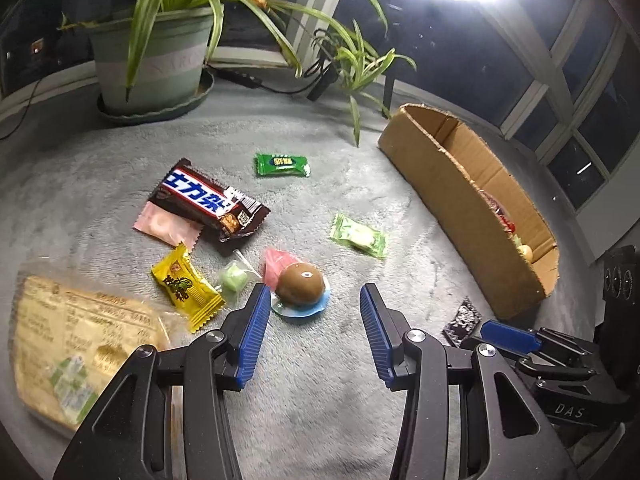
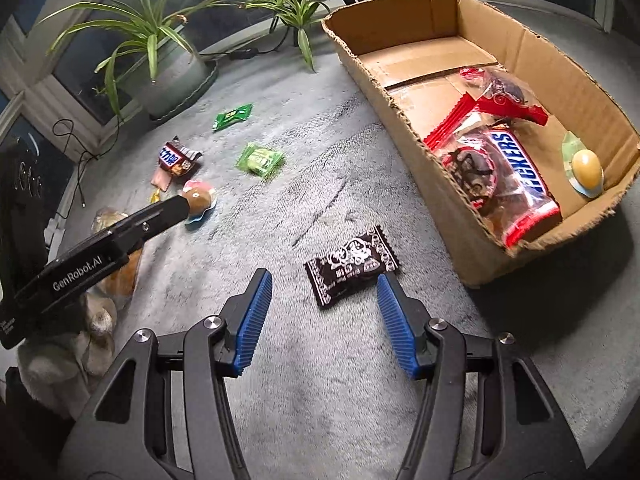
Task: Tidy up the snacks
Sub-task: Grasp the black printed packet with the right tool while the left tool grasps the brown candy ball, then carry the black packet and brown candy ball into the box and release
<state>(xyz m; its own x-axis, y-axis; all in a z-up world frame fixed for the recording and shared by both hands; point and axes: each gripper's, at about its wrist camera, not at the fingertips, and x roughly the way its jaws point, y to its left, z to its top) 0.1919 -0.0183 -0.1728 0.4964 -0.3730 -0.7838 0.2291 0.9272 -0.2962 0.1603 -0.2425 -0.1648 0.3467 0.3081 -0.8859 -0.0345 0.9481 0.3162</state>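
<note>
My left gripper (image 1: 314,300) is open just above the grey cloth. A brown egg-shaped snack (image 1: 300,284) in a blue and pink wrapper lies at its fingertips, close to the left pad, with no pad pressing on it. My right gripper (image 2: 323,280) is open too. A black printed packet (image 2: 352,266) lies flat between and just beyond its fingertips, untouched. The cardboard box (image 2: 400,112) stands to the right and holds a Snickers bag (image 2: 516,172), a red-edged packet (image 2: 504,96) and a yellow egg snack (image 2: 586,170).
Loose on the cloth lie a dark Snickers bar (image 1: 208,200), a green candy (image 1: 283,165), a pale green packet (image 1: 359,236), a yellow packet (image 1: 186,288), a pink packet (image 1: 164,224) and a bagged bread (image 1: 80,340). A potted plant (image 1: 152,64) stands at the back.
</note>
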